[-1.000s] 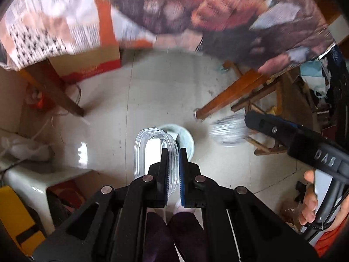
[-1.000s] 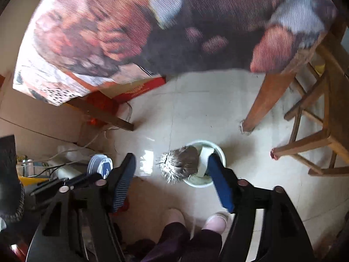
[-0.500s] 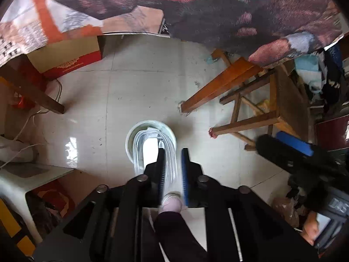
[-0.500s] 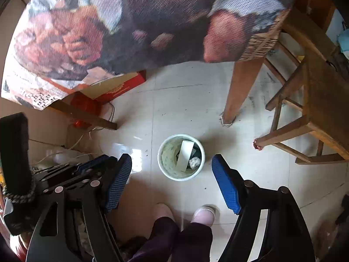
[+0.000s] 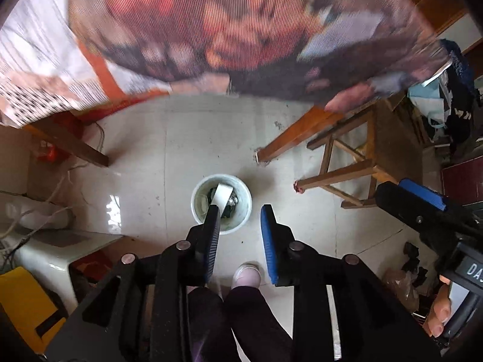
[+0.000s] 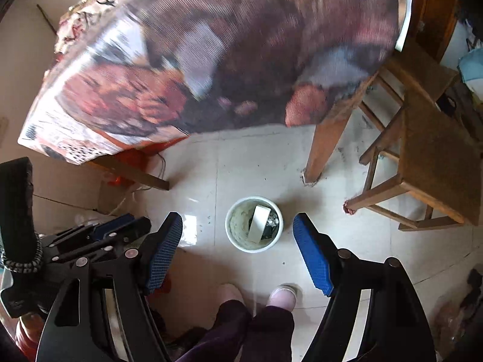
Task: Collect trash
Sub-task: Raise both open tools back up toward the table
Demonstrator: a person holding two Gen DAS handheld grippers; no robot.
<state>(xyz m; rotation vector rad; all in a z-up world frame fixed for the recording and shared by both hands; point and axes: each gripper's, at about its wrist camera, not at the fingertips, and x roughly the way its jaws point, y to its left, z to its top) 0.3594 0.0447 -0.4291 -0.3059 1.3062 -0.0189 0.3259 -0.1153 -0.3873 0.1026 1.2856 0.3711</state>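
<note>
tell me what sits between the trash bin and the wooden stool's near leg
Nothing: in the right wrist view, only bare floor tile separates the trash bin from the stool leg.

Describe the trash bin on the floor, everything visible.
The trash bin is a small round open-top bucket, pale whitish-green, plastic by the look, standing upright on the tiled floor near a wooden table leg. No lid shows. Inside, a flat white rectangular piece leans on its end, with dark scraps and something crinkled and silvery beside it. A pale lining or residue covers the inner wall. Both grippers hover above it, open; nothing touches its rim.
</note>
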